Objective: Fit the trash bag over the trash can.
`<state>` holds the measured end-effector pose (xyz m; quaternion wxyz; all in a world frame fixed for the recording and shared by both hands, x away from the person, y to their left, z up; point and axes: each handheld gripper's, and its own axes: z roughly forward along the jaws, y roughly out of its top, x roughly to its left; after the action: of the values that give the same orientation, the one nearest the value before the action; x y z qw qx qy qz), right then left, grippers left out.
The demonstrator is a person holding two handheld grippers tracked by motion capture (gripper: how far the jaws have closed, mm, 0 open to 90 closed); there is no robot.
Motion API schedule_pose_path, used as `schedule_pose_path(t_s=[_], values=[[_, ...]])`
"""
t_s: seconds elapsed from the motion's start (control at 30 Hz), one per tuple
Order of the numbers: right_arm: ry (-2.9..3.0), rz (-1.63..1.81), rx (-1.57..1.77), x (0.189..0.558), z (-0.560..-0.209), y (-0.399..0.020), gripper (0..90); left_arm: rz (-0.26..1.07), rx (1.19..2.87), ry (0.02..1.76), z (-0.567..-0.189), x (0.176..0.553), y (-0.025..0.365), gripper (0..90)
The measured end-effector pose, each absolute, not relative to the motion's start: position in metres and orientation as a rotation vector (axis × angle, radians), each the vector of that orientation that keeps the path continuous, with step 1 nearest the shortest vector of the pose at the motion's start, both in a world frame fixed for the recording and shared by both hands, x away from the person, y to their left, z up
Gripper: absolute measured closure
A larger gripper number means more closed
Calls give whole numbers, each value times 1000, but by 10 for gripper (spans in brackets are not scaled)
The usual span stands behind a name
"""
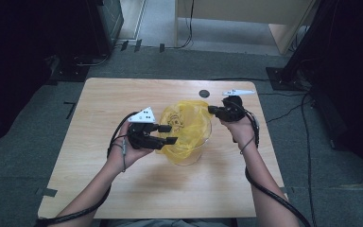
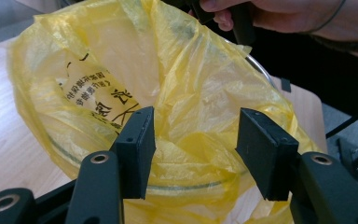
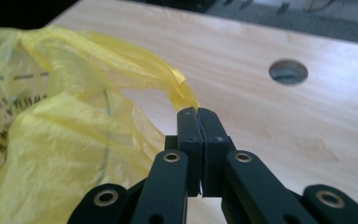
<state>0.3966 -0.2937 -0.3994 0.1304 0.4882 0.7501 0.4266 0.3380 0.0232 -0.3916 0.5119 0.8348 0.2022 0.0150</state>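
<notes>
In the high view, a yellow bag (image 1: 185, 128) lies over a clear bowl (image 1: 192, 152) at the middle of the tabletop (image 1: 99, 175). The lining looks only partly done: the bag edge is not yet pulled down around the whole rim. The left claw (image 1: 168, 134) stands spread at the bag's left edge, and the right claw (image 1: 212, 110) is at its upper right.

In the left gripper view, the left claw (image 2: 193, 149) is half open around the bag (image 2: 186, 88), and its pads do not press it.

In the right gripper view, the right claw (image 3: 198, 114) is pressed together, pinching a bag corner (image 3: 182, 93) at the middle of the frame.
</notes>
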Motion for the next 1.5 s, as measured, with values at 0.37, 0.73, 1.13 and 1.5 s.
schedule_pose_path(t_s=[0.37,0.73,1.13,1.5], values=[[2352,1106,1376,379,-426,-295,900,34,2002,475,-394,341,22,459],[2369,1116,1374,380,-444,-285,900,48,1998,465,-396,341,21,462],[2303,1234,1443,378,-464,-285,900,60,1984,462,-398,343,20,464],[2311,1219,1388,367,-472,-281,900,104,1997,471,-402,347,19,469]])
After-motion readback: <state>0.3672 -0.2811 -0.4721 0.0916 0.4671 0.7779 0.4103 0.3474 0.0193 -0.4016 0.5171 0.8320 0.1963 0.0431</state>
